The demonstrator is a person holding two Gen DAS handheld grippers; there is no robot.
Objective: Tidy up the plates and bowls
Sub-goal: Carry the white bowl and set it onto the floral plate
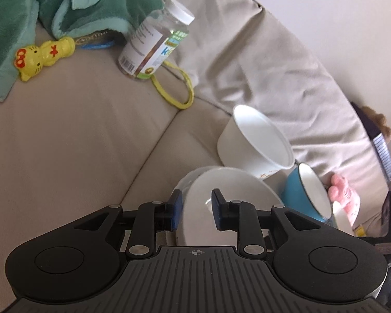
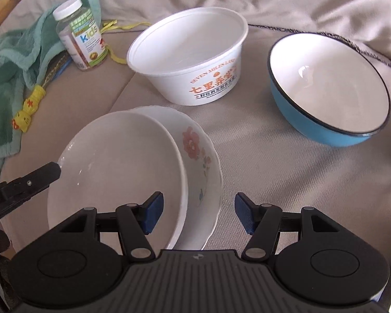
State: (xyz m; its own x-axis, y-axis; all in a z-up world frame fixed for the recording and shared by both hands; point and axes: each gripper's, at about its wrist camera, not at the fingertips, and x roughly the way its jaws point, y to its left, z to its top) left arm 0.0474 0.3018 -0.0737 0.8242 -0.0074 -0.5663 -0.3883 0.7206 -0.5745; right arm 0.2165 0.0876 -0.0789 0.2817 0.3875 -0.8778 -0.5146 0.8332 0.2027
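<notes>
Beige sofa cushion (image 2: pixel 260 156) carries everything. Plain white plate (image 2: pixel 117 161) sits tilted in flowered plate (image 2: pixel 198 156) near cushion's front edge: half stacked. Paper bowl (image 2: pixel 193 60) and blue bowl (image 2: pixel 331 88) toward back edge, loose, unstacked. Left gripper (image 1: pixel 195 208) straddles plain plate's rim; grip unclear. Right gripper (image 2: pixel 198 214) apart, empty, over flowered plate.

Each hand-held gripper is built from matte black plastic. On the left hand-held gripper (image 1: pixel 196 210) a ribbed grey centre plate with a small crosshair mark is seen, flanked by two round black housings with circular recesses. Silver screws are set at the linkage pivots. Blue pads (image 2: pixel 152 215) are fitted on the fingers of the right hand-held gripper (image 2: pixel 198 215), whose ribbed plate carries a small emblem.
</notes>
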